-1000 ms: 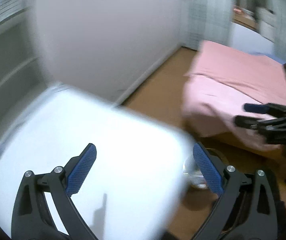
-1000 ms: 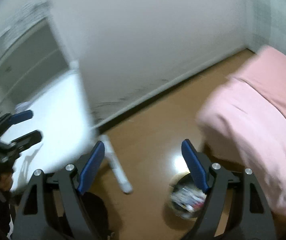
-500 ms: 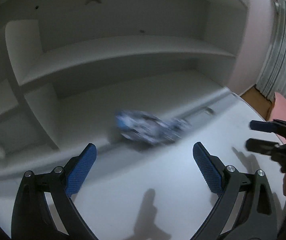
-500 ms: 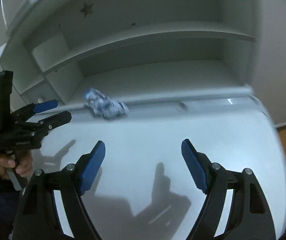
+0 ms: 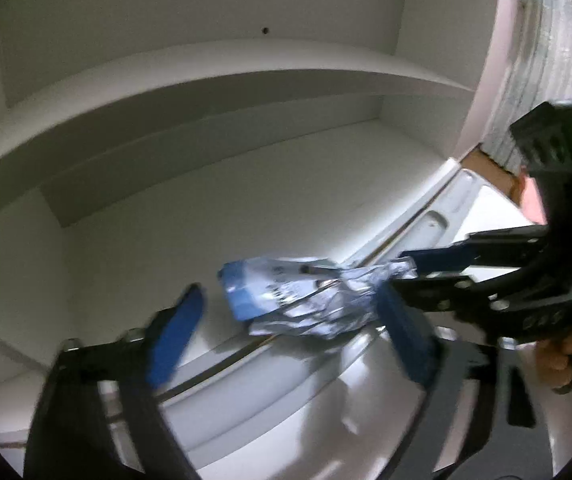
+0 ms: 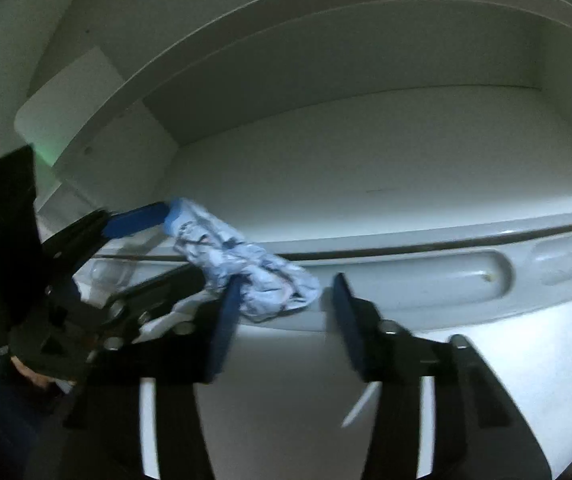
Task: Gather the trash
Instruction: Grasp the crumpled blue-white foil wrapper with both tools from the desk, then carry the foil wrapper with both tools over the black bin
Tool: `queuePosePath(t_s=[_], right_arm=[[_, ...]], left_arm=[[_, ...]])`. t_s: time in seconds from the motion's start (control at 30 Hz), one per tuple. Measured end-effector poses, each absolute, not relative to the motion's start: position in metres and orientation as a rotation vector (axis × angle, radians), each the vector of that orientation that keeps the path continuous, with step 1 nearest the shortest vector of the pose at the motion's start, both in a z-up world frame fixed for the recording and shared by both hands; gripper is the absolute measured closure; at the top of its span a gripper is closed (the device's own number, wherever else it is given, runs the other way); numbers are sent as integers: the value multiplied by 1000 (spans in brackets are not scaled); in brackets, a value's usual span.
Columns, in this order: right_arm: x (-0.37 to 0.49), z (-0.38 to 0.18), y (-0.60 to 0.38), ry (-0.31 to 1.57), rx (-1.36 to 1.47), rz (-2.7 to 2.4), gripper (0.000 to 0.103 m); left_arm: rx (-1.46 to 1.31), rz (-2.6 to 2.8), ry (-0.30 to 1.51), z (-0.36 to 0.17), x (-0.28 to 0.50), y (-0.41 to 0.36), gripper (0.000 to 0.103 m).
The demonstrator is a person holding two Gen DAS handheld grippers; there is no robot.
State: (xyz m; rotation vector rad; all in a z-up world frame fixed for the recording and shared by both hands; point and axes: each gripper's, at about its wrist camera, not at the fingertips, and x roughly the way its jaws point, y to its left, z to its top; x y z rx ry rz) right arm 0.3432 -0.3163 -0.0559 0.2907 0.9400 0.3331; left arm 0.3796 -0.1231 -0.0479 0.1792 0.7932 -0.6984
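Closing from both sides, the left gripper (image 5: 286,340) and right gripper (image 6: 286,312) straddle the crumpled wrapper (image 5: 306,300) on the desk's (image 6: 486,380) back edge, pads not yet clamped; one should pinch the middle squarely before lifting.

Both grippers now sit close around the crumpled wrapper (image 5: 306,296) on the desk (image 6: 486,360), no longer facing the floor. The left gripper (image 5: 290,332) and right gripper (image 6: 286,312) are closing.

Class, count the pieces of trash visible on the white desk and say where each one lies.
1. A crumpled blue-and-white wrapper lies at the back edge of the desk, below the shelf, between both grippers' fingers. None other shows; more could be hidden.
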Motion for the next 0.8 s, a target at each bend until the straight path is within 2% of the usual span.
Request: queuePosePath(t_s=[0.03, 0.07, 0.1, 0.13, 0.2, 0.4, 0.53, 0.8], right_arm=[[342, -56, -317, 938, 287, 328, 65], [340, -57, -318, 936, 287, 328, 66], [337, -57, -320, 931, 289, 324, 67], [337, -57, -322, 926, 293, 320, 68], [330, -56, -332, 914, 312, 319, 68], [291, -38, -351, 878, 284, 298, 69], [259, -19, -375, 848, 281, 261, 69], [117, 9, -441, 779, 277, 111, 69]], left_arm=[[180, -707, 801, -50, 381, -125, 30], [173, -713, 796, -50, 380, -124, 36], [172, -704, 780, -49, 379, -124, 51], [187, -679, 768, -49, 378, -124, 61], [171, -708, 787, -50, 377, -121, 67], [185, -749, 751, -32, 345, -136, 75], [188, -798, 746, -14, 307, -161, 77], [312, -902, 686, 12, 187, -259, 77]])
